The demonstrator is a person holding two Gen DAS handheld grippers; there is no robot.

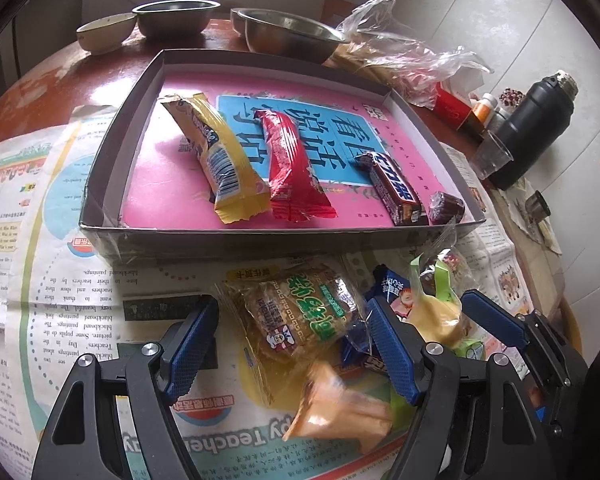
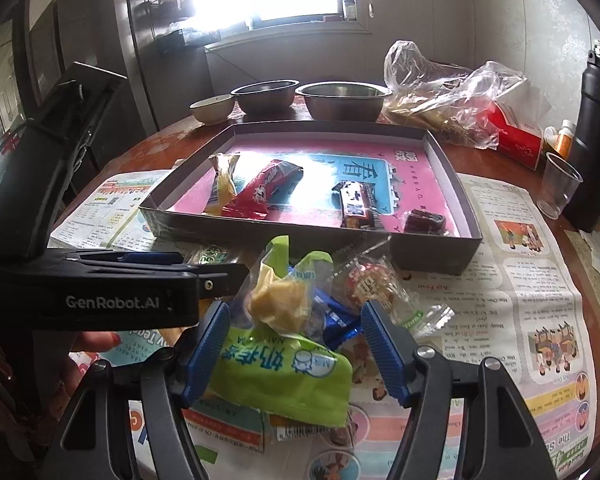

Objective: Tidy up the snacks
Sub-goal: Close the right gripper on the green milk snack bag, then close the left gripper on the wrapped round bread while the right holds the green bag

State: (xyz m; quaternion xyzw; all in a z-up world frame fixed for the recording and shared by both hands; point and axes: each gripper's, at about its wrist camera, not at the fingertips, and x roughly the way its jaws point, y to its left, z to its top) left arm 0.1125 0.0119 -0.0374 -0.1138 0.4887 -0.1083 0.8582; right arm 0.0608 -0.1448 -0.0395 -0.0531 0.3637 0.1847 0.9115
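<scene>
A shallow cardboard box [image 1: 100, 184] with dark walls sits on the newspaper-covered round table [image 1: 40, 76]. Its floor is a glossy pink and blue printed sheet. Four snacks lie in it in a row: a long yellow packet [image 1: 216, 156], a crinkled red packet [image 1: 290, 168], a brown chocolate bar [image 1: 396, 188] and a small dark wrapped sweet [image 1: 446, 206] in the near corner.

In front of the box, loose on the newspaper [image 1: 68, 288], lies the heap of unsorted snacks: a flat biscuit pack [image 1: 300, 312] in clear film with green lettering, a green pouch [image 2: 284, 380], a blue wrapper [image 2: 336, 320] and a round sweet in clear film [image 2: 370, 284].

The left tongs [image 1: 296, 344] stand apart around the biscuit pack, their ribbed blue pads not pressing it. The right tongs [image 2: 296, 352] also stand apart, straddling the green pouch without clamping it.

Behind the box stand two round steel bowls [image 2: 342, 100], a pale ceramic bowl [image 2: 212, 108] and a crumpled clear plastic bag [image 2: 440, 92].
</scene>
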